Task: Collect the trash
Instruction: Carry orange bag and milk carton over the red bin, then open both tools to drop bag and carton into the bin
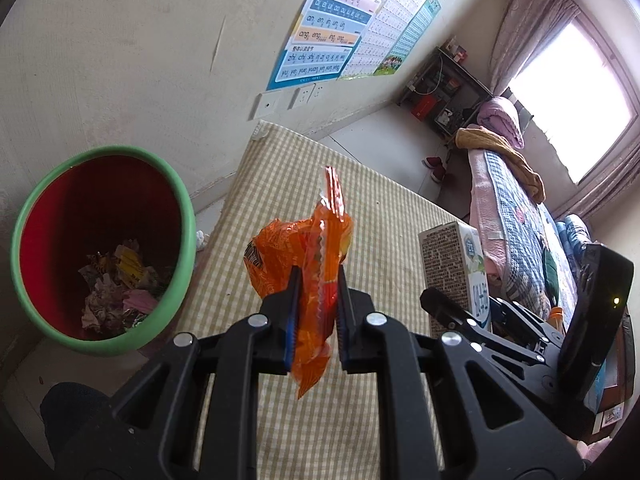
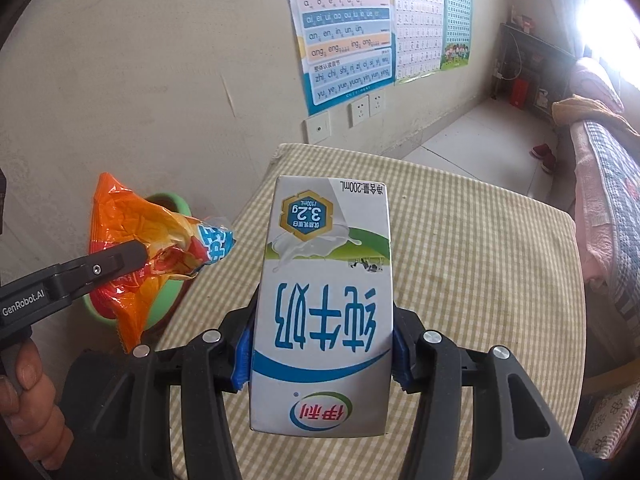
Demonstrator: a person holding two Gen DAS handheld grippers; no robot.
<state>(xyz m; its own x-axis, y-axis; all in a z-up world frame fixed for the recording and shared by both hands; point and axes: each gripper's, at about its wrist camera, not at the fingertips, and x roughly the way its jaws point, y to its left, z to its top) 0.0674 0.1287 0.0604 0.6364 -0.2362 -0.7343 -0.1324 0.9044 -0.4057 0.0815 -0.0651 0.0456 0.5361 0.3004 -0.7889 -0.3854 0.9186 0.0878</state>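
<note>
We could not see the whole bin (image 2: 168, 204) from the right wrist view: the orange wrapper (image 2: 136, 248) covered most of it, leaving only slivers of green rim. In the left wrist view the milk carton (image 1: 456, 264) was partly hidden behind the right gripper (image 1: 460, 304), and the far side of the table (image 1: 360, 208) ran under both items. The wall charts (image 1: 324, 36) were cut off at the top edge.

We held the left gripper (image 1: 318, 300) tilted downward above the checked tablecloth, its jaws pinched nearly together on the crumpled orange wrapper (image 1: 316, 248), which stuck up past the pads and hung below them. A hand (image 2: 28, 404) showed at the lower left of the right wrist view, wrapped around that gripper's handle. The right gripper (image 2: 324, 344) also pointed downward, jaws about half apart and clamped on the two sides of the white-and-blue milk carton (image 2: 324, 308), which we saw upside down, lifted clear of the table (image 2: 480, 280).

The bin (image 1: 100, 248), red inside with a green rim, stood on the floor just beside the table's left edge, against the wall. Crumpled paper and wrappers (image 1: 120, 288) lay at its bottom.
</note>
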